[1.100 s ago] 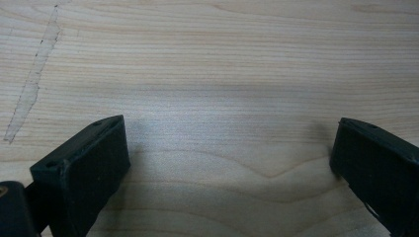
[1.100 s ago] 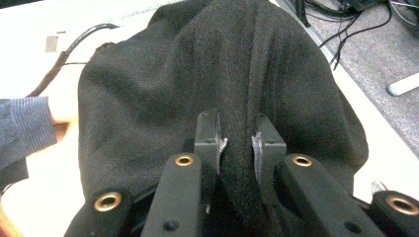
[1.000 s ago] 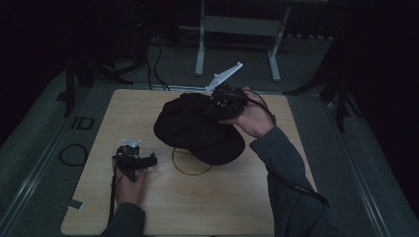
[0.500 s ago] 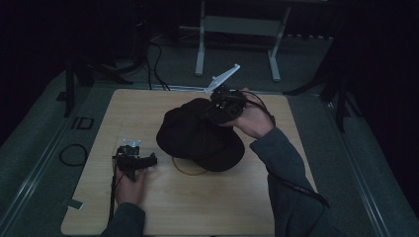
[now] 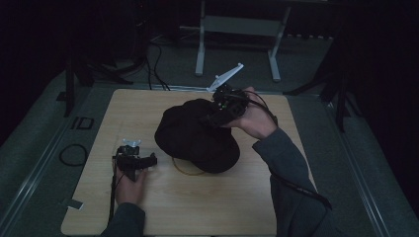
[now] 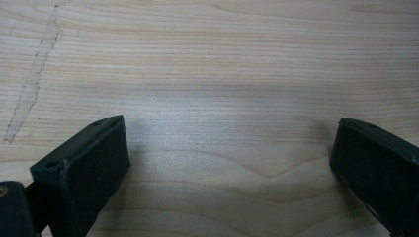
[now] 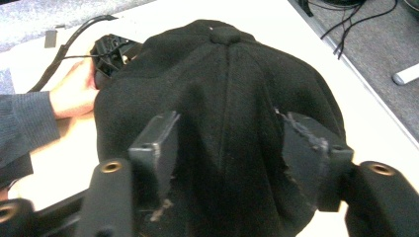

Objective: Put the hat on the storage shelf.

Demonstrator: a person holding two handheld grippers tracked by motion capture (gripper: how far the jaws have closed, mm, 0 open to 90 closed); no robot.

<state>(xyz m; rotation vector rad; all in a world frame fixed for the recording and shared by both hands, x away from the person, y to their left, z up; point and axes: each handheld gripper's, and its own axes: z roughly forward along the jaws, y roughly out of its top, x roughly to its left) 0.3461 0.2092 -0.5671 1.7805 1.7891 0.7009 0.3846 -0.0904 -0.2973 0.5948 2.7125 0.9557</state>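
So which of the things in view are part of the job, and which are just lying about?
In the job:
black cap
right gripper, jaws just opened, either side of the cap's fabric

Lying about:
left gripper, open over bare table
thin loop under the cap's edge
white stand behind the table

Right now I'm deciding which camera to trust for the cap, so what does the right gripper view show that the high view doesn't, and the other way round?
The right gripper view alone shows the crown button on the black cap and the seams running from it, with the right tool standing open around the fabric after just opening. The high view alone shows the whole wooden table, the yellowish loop by the cap's near edge, and the white stand behind. Both share the cap, the table and the left tool resting by it.
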